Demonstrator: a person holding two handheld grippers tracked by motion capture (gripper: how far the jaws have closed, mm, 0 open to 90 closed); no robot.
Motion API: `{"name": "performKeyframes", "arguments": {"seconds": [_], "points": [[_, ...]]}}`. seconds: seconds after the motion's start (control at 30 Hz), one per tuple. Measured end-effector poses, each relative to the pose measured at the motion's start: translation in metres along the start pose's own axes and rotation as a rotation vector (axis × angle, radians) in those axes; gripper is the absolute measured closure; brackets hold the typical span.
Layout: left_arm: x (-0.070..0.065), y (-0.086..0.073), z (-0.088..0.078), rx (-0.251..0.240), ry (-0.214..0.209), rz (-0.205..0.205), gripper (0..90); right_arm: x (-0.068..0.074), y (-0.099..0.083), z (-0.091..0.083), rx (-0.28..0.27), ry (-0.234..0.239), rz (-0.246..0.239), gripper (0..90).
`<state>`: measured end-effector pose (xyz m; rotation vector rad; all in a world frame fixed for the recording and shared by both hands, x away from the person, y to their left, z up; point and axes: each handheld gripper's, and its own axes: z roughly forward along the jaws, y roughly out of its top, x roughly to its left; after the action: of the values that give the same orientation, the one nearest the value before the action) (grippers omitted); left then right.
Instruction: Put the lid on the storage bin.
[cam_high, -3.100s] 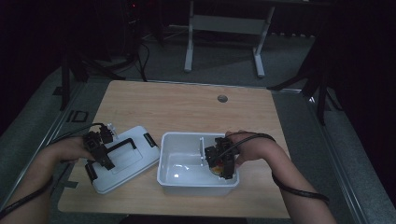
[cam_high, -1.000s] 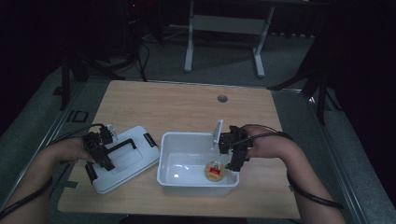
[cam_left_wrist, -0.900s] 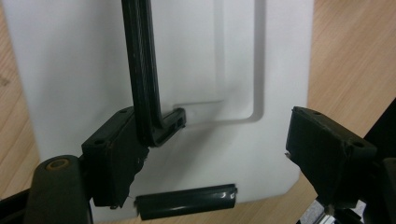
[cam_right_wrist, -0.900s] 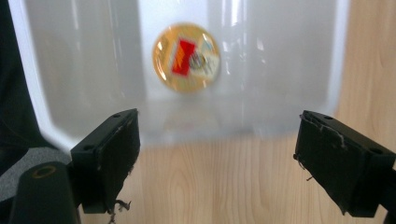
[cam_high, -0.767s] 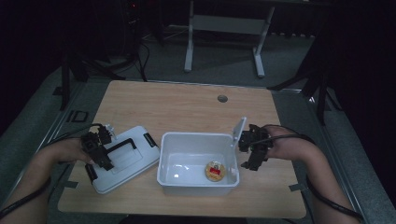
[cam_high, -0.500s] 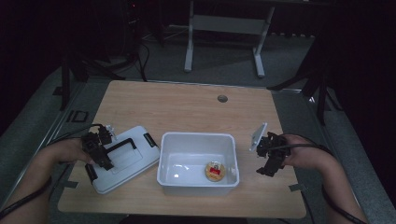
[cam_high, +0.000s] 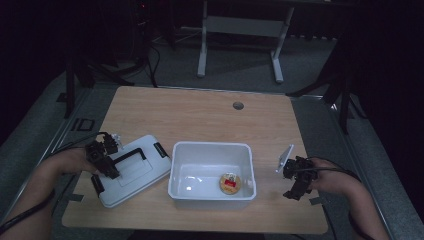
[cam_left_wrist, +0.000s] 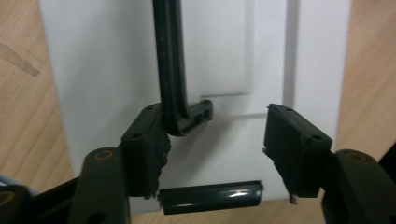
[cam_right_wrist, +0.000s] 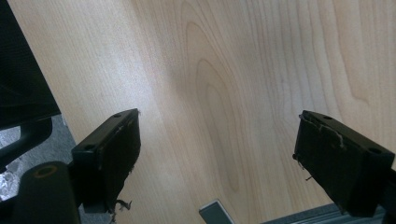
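Left hand-held gripper (cam_left_wrist: 215, 154) closing over lid (cam_left_wrist: 116, 70) — handle (cam_left_wrist: 170, 65) touching one jaw.

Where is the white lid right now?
In the high view the lid lies flat on the table's left side, beside the white box, under the left gripper.

White lid (cam_left_wrist: 116, 70), cut off by top edge.

The high view is dim, its surroundings nearly black; both gripper views are brighter, soft-focused, jaws slightly blurred.
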<state>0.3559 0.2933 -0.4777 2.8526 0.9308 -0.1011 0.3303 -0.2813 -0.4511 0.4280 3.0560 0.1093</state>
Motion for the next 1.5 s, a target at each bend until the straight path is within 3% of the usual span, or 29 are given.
{"name": "performKeyframes", "arguments": {"seconds": [0.13, 0.37, 0.6, 0.67, 0.8, 0.93, 1.2, 1.33, 1.4, 1.5], "points": [[0.0, 0.004, 0.002, 0.009, -0.002, 0.014, 43.1, -0.002, 0.001, 0.004, -0.005, 0.006, 0.005, 14.2], [0.003, 0.007, 0.011, 0.109, 0.052, 0.011, 56.3, -0.001, 0.009, 0.011, -0.003, 0.012, -0.008, 14.4], [0.003, 0.006, 0.014, 0.085, 0.061, -0.007, 63.7, -0.001, 0.013, 0.017, -0.002, 0.017, -0.025, 14.6], [0.003, 0.007, 0.015, 0.097, 0.065, 0.004, 65.9, -0.001, 0.013, 0.02, 0.01, 0.015, -0.024, 14.6], [0.002, 0.01, 0.015, 0.103, 0.06, 0.001, 72.0, -0.002, 0.012, 0.024, 0.019, 0.018, -0.024, 14.6], [0.002, 0.011, 0.016, 0.098, 0.018, 0.006, 82.3, -0.001, 0.008, 0.027, 0.023, 0.023, -0.015, 14.7], [0.005, 0.012, 0.015, 0.105, -0.01, -0.039, 83.4, -0.002, 0.001, 0.031, 0.026, 0.029, 0.007, 14.9], [0.006, 0.01, 0.014, 0.083, -0.033, -0.041, 83.6, -0.002, 0.0, 0.031, 0.022, 0.036, 0.022, 15.4], [0.005, 0.009, 0.013, 0.091, -0.03, -0.022, 83.6, -0.003, -0.001, 0.032, 0.024, 0.04, 0.025, 15.4], [0.004, 0.004, 0.009, 0.081, -0.028, -0.029, 83.6, -0.005, -0.002, 0.033, 0.032, 0.034, 0.031, 15.4]]}}
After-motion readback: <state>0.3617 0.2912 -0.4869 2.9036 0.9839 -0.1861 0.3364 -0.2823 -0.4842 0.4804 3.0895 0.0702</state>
